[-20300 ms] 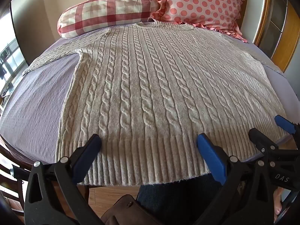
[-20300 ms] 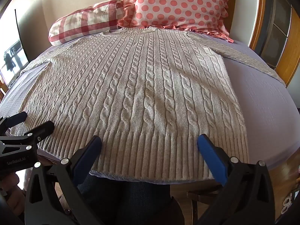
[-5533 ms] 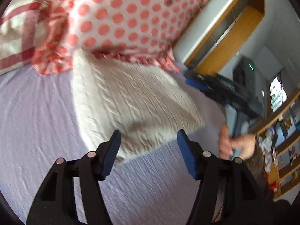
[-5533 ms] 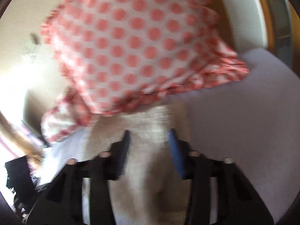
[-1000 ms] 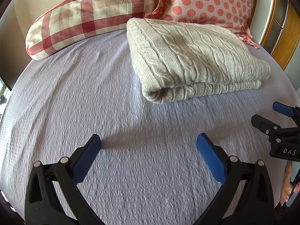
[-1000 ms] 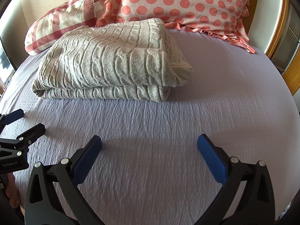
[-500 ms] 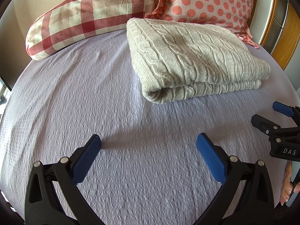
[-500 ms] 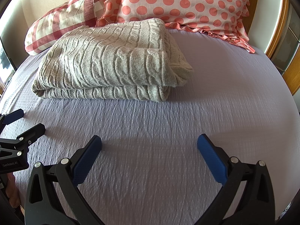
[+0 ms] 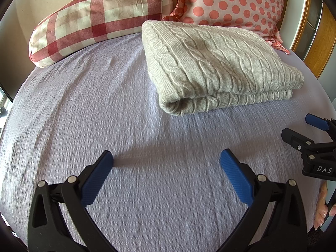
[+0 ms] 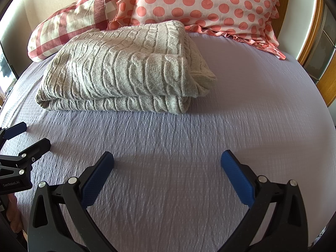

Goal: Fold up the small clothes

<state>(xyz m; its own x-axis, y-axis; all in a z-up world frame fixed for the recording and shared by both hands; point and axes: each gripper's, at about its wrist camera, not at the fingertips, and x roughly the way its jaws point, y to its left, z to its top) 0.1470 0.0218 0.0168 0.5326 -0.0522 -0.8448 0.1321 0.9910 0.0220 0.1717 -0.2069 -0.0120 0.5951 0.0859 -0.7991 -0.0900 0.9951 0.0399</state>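
The bed [image 9: 88,109] supplies a flat folding surface. The folded sweater [image 9: 212,63] lies near the pillows [image 10: 201,4], apparently parked as finished work. The left gripper [image 9: 167,169] and right gripper [image 10: 167,169] hover spread wide, empty, well apart from it.

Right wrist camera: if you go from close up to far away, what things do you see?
right gripper → purple bedsheet → folded sweater → polka-dot pillow
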